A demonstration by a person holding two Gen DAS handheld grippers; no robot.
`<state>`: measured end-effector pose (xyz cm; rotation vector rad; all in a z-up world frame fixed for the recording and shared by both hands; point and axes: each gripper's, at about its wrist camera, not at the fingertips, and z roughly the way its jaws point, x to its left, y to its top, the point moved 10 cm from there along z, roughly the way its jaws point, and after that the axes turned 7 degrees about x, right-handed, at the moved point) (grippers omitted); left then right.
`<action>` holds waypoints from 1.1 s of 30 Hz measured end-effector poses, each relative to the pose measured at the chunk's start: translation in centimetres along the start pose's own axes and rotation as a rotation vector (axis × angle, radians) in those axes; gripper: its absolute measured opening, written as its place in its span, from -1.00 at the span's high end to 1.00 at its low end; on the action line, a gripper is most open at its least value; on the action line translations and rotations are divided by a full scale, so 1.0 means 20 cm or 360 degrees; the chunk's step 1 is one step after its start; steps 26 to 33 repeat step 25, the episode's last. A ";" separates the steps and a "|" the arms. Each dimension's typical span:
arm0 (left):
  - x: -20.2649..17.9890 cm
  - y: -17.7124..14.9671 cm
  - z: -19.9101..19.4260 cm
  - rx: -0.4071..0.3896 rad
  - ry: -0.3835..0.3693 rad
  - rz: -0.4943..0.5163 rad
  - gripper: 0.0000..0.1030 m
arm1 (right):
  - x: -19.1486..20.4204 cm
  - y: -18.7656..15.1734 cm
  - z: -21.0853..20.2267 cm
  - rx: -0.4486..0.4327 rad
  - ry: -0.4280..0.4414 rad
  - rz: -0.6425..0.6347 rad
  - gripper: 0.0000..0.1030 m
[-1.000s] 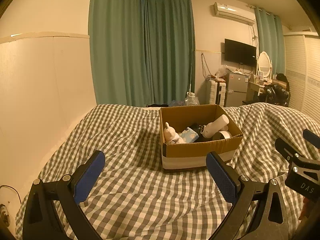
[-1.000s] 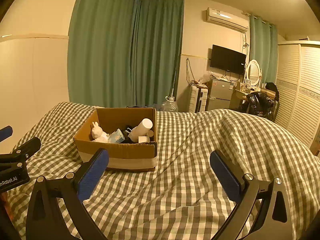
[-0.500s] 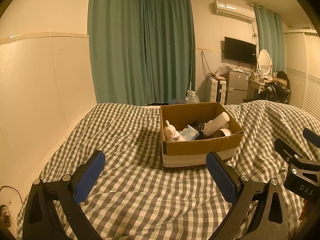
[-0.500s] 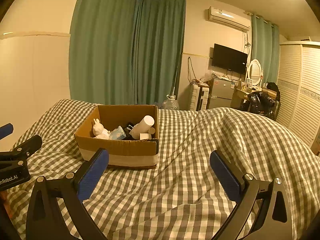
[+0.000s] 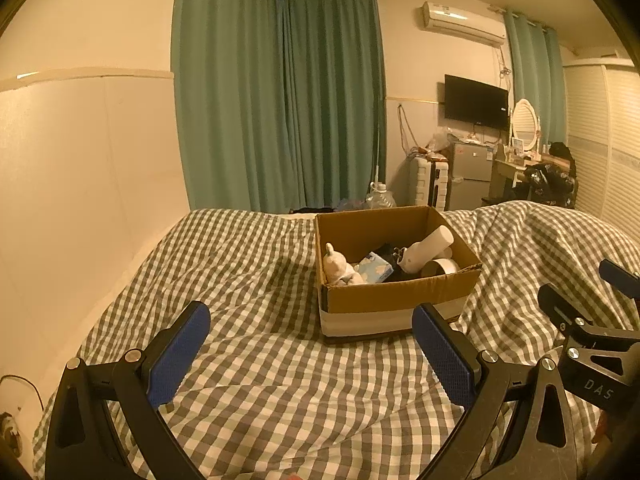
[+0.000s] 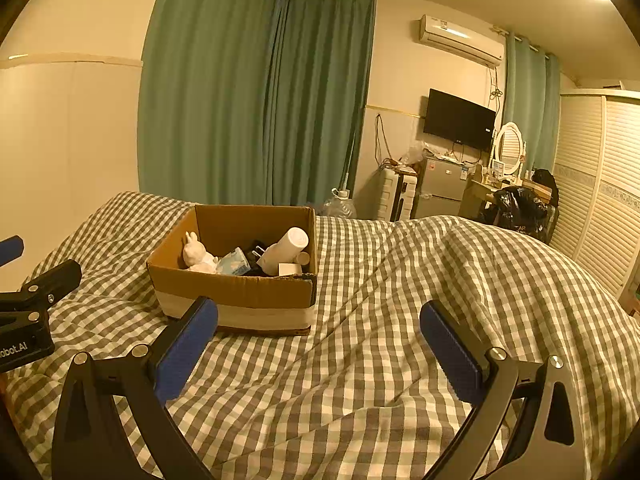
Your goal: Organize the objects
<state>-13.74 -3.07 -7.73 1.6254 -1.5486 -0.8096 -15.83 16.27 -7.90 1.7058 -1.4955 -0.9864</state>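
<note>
Ahead, cardboard box (image 5: pixel 394 300) on checked quilt (image 5: pixel 260 380), both hand-held grippers spread, empty

Teal curtains (image 5: pixel 280 100) hang behind the checkered bed (image 5: pixel 260 360); a television (image 6: pixel 458 124) is mounted on the cream wall.

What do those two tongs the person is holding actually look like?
Both look alike. The left tongs and right tongs each have a black frame with triangular cut-outs and silver bolts, and two fingers faced with textured blue pads. White lettering marks their sides. No cables or sleeves show.
</note>
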 end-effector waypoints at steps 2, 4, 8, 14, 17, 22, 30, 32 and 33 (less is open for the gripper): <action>0.00 0.00 -0.01 -0.0007 0.0001 0.0000 -1.00 | 0.00 0.00 0.00 0.0000 0.0000 0.0000 -0.97; 0.00 0.00 0.00 -0.0006 0.0009 0.0003 -1.00 | 0.00 0.00 0.00 0.0001 -0.0001 0.0000 -0.97; 0.00 0.00 0.00 -0.0002 0.0005 0.0016 -1.00 | 0.00 0.00 0.00 0.0007 -0.0003 -0.0001 -0.97; -0.01 -0.01 0.00 -0.0007 0.0007 0.0016 -1.00 | 0.00 -0.01 0.01 0.0009 -0.0005 0.0000 -0.97; 0.00 -0.02 0.01 -0.0013 0.0024 0.0015 -1.00 | 0.00 -0.02 0.01 0.0014 -0.0006 0.0000 -0.97; 0.02 -0.02 0.00 -0.0020 0.0081 0.0018 -1.00 | 0.00 -0.03 0.02 0.0024 -0.0009 -0.0003 -0.97; 0.01 -0.02 0.01 -0.0015 0.0055 0.0012 -1.00 | 0.00 -0.03 0.02 0.0028 -0.0006 0.0001 -0.97; 0.01 -0.02 0.01 -0.0015 0.0055 0.0012 -1.00 | 0.00 -0.03 0.02 0.0028 -0.0006 0.0001 -0.97; 0.01 -0.02 0.01 -0.0015 0.0055 0.0012 -1.00 | 0.00 -0.03 0.02 0.0028 -0.0006 0.0001 -0.97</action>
